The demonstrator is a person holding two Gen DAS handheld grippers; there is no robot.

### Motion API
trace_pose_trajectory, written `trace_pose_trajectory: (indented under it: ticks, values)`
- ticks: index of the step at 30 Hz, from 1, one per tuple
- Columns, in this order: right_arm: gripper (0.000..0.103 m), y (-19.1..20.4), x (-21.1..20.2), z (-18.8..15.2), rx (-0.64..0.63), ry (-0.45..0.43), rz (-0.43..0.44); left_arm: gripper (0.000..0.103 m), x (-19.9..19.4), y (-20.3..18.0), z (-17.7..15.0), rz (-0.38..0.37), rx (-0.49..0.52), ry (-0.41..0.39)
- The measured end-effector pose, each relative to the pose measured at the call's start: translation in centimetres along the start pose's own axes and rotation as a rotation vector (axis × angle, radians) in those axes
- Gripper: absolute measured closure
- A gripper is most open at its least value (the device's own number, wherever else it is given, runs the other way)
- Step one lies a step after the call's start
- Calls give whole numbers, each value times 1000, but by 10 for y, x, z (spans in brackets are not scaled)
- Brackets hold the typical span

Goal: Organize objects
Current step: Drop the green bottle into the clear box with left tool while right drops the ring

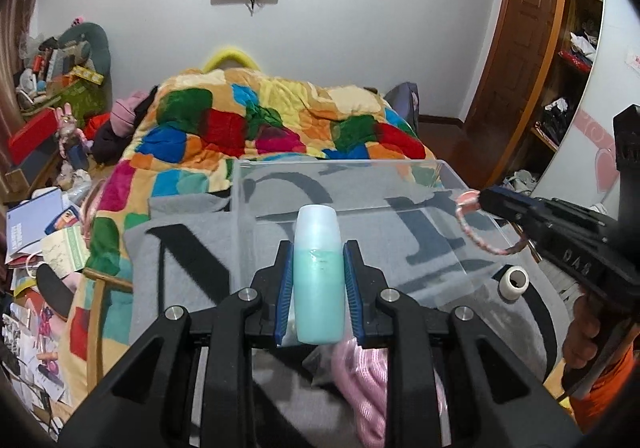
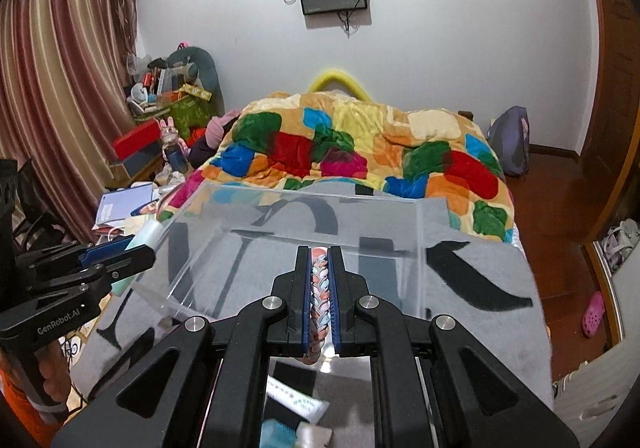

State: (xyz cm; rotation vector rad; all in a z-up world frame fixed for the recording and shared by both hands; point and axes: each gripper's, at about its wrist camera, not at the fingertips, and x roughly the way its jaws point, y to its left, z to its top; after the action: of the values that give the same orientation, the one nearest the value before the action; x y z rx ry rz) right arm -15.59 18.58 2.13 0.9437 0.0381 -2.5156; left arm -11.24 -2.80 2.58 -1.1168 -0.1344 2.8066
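Observation:
My left gripper (image 1: pixel 319 248) is shut on a pale teal bottle (image 1: pixel 318 276), held upright in front of a clear plastic box (image 1: pixel 452 184) that rests on the grey blanket (image 1: pixel 188 276). My right gripper (image 2: pixel 320 252) is shut on a braided pink and white ring (image 2: pixel 320 300), held over the box's (image 2: pixel 280 196) near edge. In the left wrist view the right gripper (image 1: pixel 486 198) comes in from the right with the ring (image 1: pixel 468 222) hanging from it. In the right wrist view the left gripper (image 2: pixel 138 248) with the bottle (image 2: pixel 146 234) is at the box's left side.
A white tape roll (image 1: pixel 514 282) lies on the blanket right of the box. A pink knitted item (image 1: pixel 368 388) lies below my left gripper. A small tube (image 2: pixel 298 402) lies below my right gripper. A colourful quilt (image 1: pixel 280 120) covers the bed beyond. Clutter fills the floor at left.

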Motion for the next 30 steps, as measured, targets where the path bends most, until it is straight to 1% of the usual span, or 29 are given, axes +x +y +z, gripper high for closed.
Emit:
trace_pose_trajectory:
  ticks: [6,10,14,16,17,18,19,20,21,22,23,24,25,26,27,30]
  values:
    - [96,4,38,-2,-28,112,-1,79,40,-3,9,-11,10,112]
    - [96,4,56,-6,-40,168,-13,79,63,-4,10,4,8,178]
    - [96,-1,62,-10,-26,207,2,79,67,-5,9,17,22,186]
    - [95,-2,59,-10,-25,213,9,73,64,-6,9,7,20,187]
    - [91,-3,57,-10,-22,212,8,64,61,-6,9,8,19,182]
    - [83,-5,52,-9,-19,205,9,54,58,-7,9,11,17,174]
    - [78,-5,48,-9,-18,195,9,49,53,-7,10,16,16,161]
    - [69,-6,42,-8,-17,177,7,42,47,-8,11,23,17,141]
    - [63,-8,34,-7,-20,154,0,38,42,-9,11,29,19,127]
    - [60,-7,28,-6,-24,139,-6,37,36,-10,12,34,22,114]
    - [58,-8,21,-5,-28,122,-11,32,30,-10,12,39,24,102]
    - [57,-9,13,-5,-33,106,-12,25,25,-11,12,44,26,92]
    - [57,-9,7,-5,-37,97,-13,20,20,-12,11,51,25,82]
    - [55,-10,-2,-6,-39,81,-14,12,14,-13,10,60,24,68]
    - [51,-10,-8,-7,-41,70,-15,7,9,-14,8,67,23,55]
    - [43,-12,-27,-15,-51,32,-33,4,-1,-19,-2,83,32,40]
